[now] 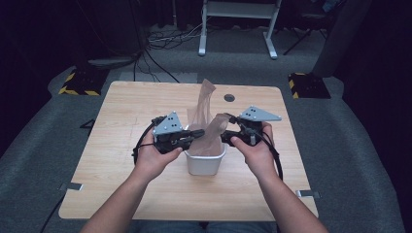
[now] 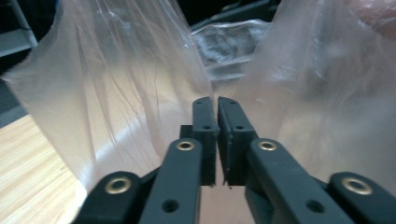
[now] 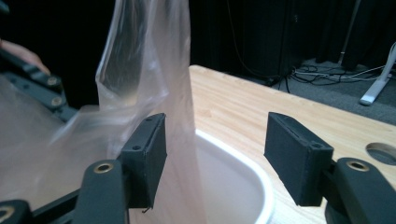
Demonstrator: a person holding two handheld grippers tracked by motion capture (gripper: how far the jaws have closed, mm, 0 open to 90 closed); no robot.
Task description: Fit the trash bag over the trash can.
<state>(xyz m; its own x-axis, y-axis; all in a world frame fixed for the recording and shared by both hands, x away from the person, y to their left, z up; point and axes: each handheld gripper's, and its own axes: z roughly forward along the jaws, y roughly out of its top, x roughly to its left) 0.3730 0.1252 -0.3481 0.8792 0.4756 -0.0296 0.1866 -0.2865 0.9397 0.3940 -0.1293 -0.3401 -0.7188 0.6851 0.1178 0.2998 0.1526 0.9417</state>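
Note:
A small white bin (image 1: 204,165) stands in the middle of the wooden table (image 1: 131,107), with a thin translucent plastic bag (image 1: 203,104) rising out of it. My left gripper (image 1: 198,133) reaches in from the left at the bin's rim. In the left gripper view its jaws are shut (image 2: 215,100), with bag film (image 2: 116,93) draped on both sides and apparently pinched at the tips. My right gripper (image 1: 227,137) comes in from the right. Its jaws stand wide open (image 3: 212,135) over the bin's rim (image 3: 243,163), and the bag (image 3: 144,60) hangs against its left pad.
A round cable hole (image 1: 229,97) sits in the table behind the bin. On the floor beyond stand a white frame (image 1: 238,29), loose cables (image 1: 165,39) and yellow-black striped blocks (image 1: 77,82). Grey carpet surrounds the table.

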